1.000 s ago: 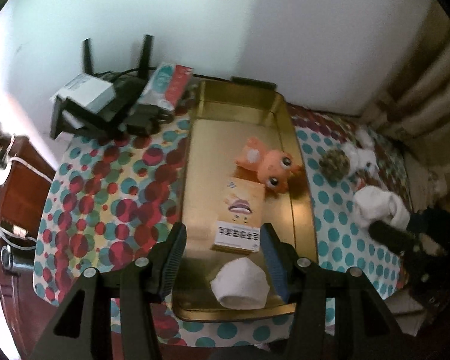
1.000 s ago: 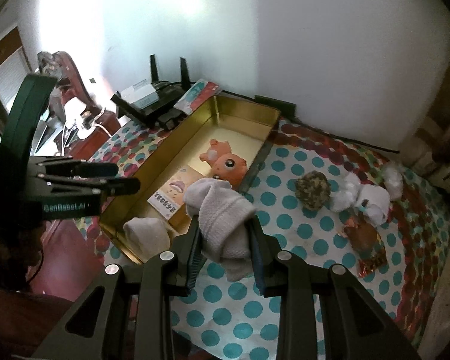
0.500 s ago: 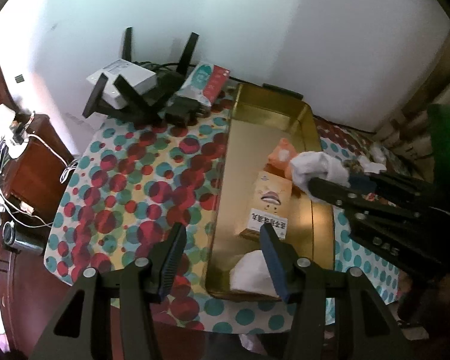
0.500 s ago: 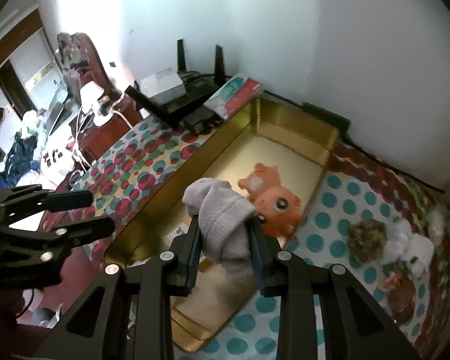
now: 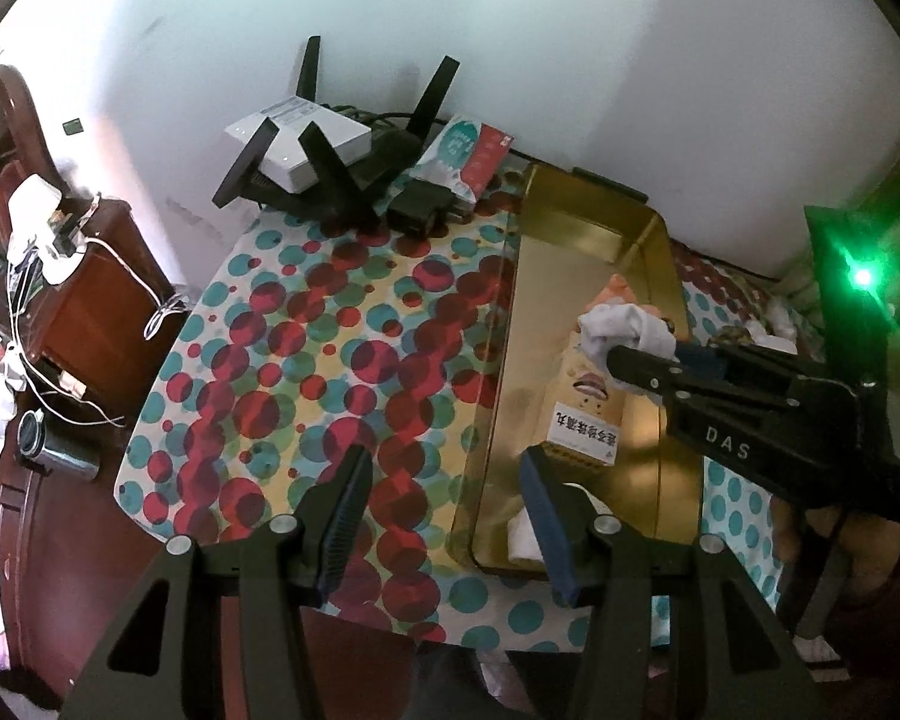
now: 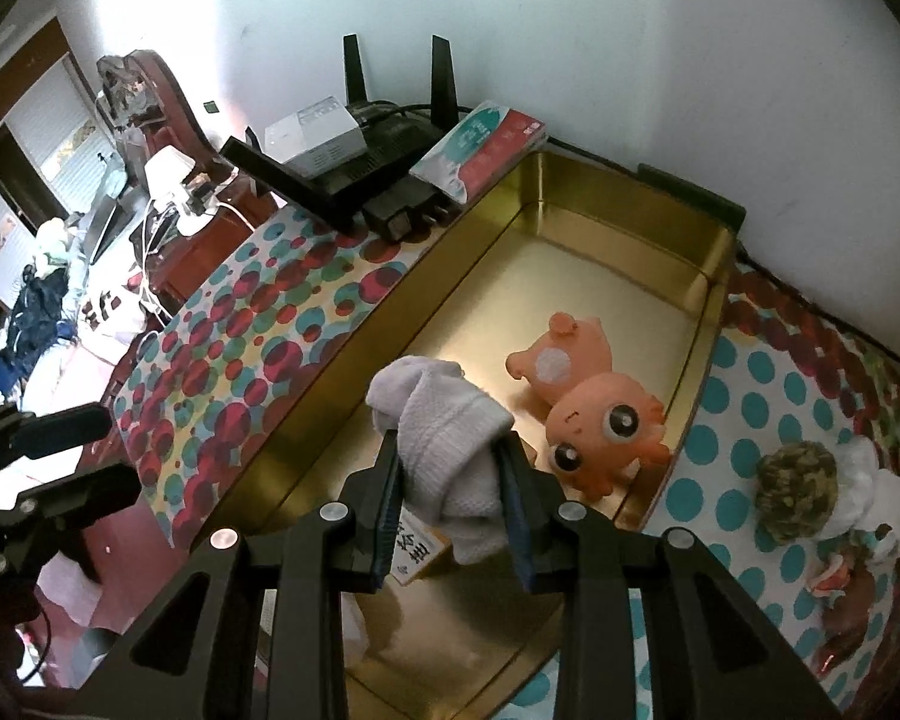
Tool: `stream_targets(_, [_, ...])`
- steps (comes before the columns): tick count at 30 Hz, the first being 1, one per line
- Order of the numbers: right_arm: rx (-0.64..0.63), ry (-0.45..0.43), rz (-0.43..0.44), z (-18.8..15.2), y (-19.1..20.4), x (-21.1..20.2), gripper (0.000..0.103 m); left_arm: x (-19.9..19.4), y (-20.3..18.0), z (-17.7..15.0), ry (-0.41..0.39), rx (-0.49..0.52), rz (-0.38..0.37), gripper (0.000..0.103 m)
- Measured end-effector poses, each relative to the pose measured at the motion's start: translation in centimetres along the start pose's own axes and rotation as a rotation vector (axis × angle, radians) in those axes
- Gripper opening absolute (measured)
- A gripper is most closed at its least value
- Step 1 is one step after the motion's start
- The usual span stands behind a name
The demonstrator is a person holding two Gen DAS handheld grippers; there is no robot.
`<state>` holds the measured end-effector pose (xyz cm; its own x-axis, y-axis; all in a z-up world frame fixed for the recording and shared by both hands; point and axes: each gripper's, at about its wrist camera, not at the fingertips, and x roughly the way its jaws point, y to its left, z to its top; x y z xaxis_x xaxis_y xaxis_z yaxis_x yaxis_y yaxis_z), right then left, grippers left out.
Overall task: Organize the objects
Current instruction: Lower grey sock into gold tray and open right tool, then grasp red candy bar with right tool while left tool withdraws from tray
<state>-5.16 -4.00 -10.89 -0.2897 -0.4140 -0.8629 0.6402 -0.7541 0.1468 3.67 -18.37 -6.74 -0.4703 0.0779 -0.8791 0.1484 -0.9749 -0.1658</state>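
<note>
1. White knit fabric, a rolled sock (image 6: 444,450), sits pinched between the 2 fingers of the right gripper (image 6: 450,504), which are closed tight on its lower half; the upper half bulges free above the pads.
2. The sock hangs over the gold tray (image 6: 630,222), above the near middle of its floor, just beside the orange toy (image 6: 594,414) and partly over the small printed box (image 6: 417,552).
3. The left gripper (image 5: 444,510) is spread wide and holds nothing; it hovers over the near end of the tray and the spotted tablecloth (image 5: 306,360).
4. Risk: released from here, the sock would likely land on the box or against the toy rather than on bare tray floor, because it hangs directly above them.
5. Risk: the loose top of the roll may unfold as the grip lets go, since only the lower part is clamped.
6. Only the left wrist view shows another white sock (image 5: 525,534) lying at the tray's near end, partly behind a finger.
7. Only the right wrist view shows clearly what waits outside the tray: a mottled ball (image 6: 798,489) and more white cloth (image 6: 876,492) on the dotted cloth to the right.
</note>
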Motion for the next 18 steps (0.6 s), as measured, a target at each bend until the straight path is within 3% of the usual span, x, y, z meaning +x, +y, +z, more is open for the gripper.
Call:
stream_targets(8, [0.000,-0.003,0.002,0.0,0.1,0.3,0.033,0.1,-0.3,0.2,0.003,0.005,0.008,0.053])
stream_targets(11, [0.015,-0.013,0.015,0.1,-0.2,0.2,0.038,0.1,-0.9,0.4,0.000,0.015,0.005,0.053])
stream_targets(14, [0.025,-0.043,0.025,0.0,-0.6,-0.6,0.054,0.3,-1.8,0.5,0.001,0.029,-0.002,0.053])
stream_targets(18, [0.053,-0.099,0.024,-0.4,-1.6,-2.7,0.057,0.6,-3.4,0.9,-0.001,0.056,-0.021,0.053])
